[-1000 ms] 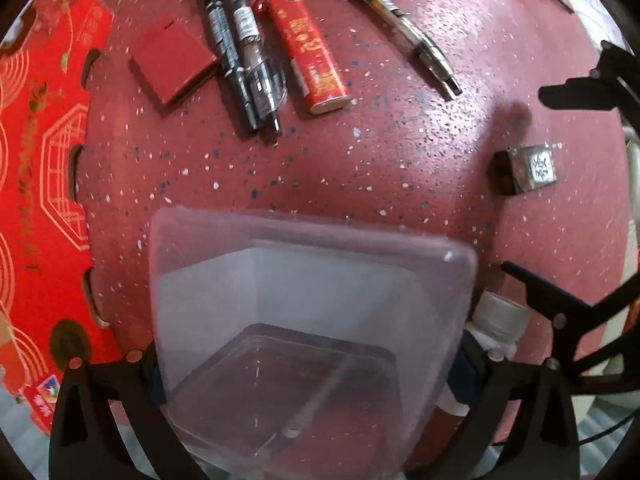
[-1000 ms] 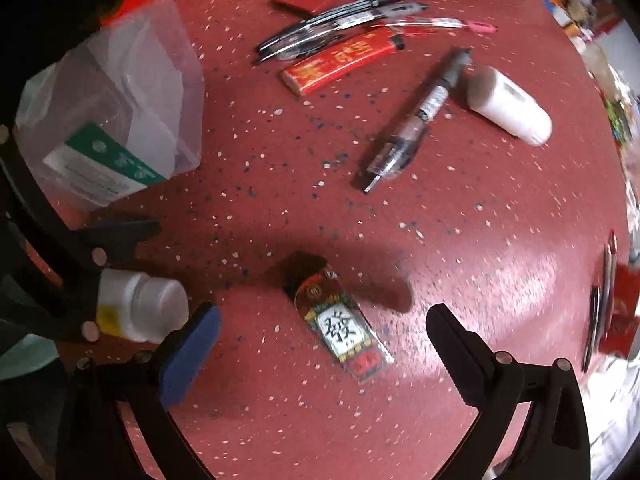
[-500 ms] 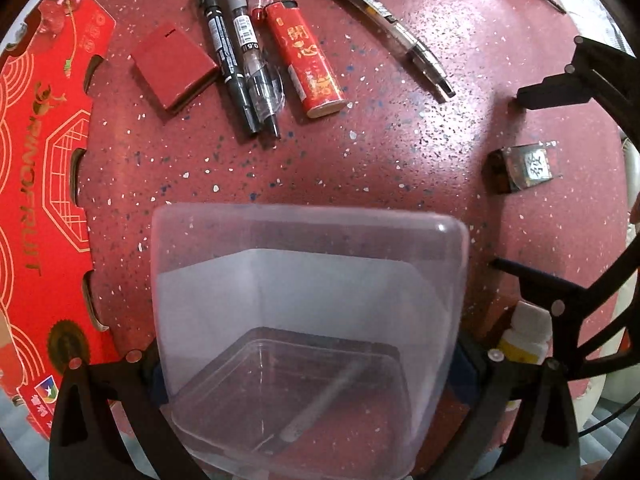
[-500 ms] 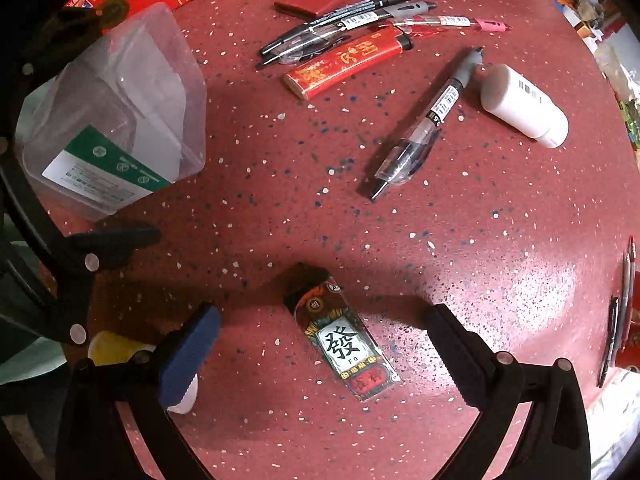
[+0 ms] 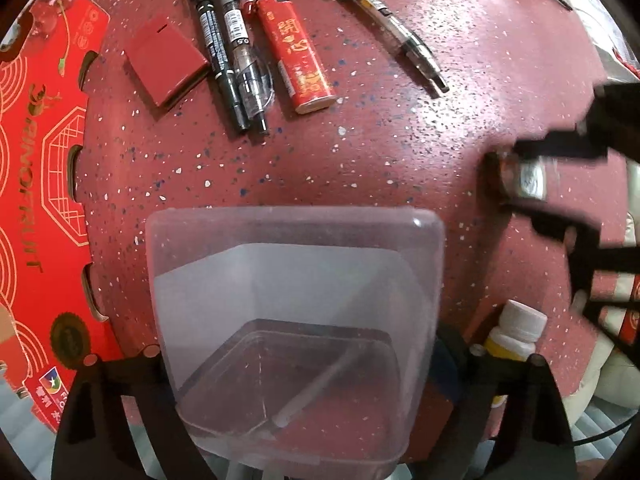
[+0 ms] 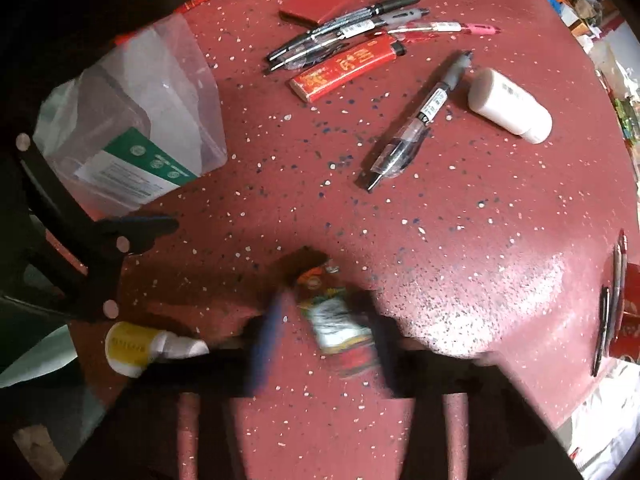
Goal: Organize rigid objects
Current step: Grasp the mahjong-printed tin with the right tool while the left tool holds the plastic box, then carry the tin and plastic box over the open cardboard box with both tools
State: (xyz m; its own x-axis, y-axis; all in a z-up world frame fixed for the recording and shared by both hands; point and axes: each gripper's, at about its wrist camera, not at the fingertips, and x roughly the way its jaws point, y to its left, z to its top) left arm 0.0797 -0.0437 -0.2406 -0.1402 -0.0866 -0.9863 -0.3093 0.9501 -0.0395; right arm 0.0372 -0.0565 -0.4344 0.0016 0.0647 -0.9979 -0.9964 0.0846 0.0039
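Note:
My left gripper (image 5: pixel 300 360) holds a clear plastic container (image 5: pixel 296 280) tilted above the red speckled table (image 5: pixel 360 140). Its jaws are closing, with the pads against the container's sides. The right wrist view shows the container (image 6: pixel 132 128) at the left, green label visible. My right gripper (image 6: pixel 324 332) points down over a small patterned lighter (image 6: pixel 340 320) lying on the table. Its jaws are closing and blurred, with the lighter pinched between the fingers. In the left wrist view that lighter (image 5: pixel 528 178) sits between the right gripper's (image 5: pixel 556 188) fingers at the right.
A red lighter (image 5: pixel 298 64), several pens (image 5: pixel 228 52) and a red box (image 5: pixel 164 60) lie at the far side. Near them are a lone pen (image 6: pixel 420 120) and a white bottle (image 6: pixel 508 106). A small yellow-and-white bottle (image 6: pixel 144 346) lies beside the left gripper. Red cardboard (image 5: pixel 36 160) borders the table.
The right gripper's fingers have swung in from wide open to close around the patterned lighter. The left gripper still carries the container and has shifted slightly.

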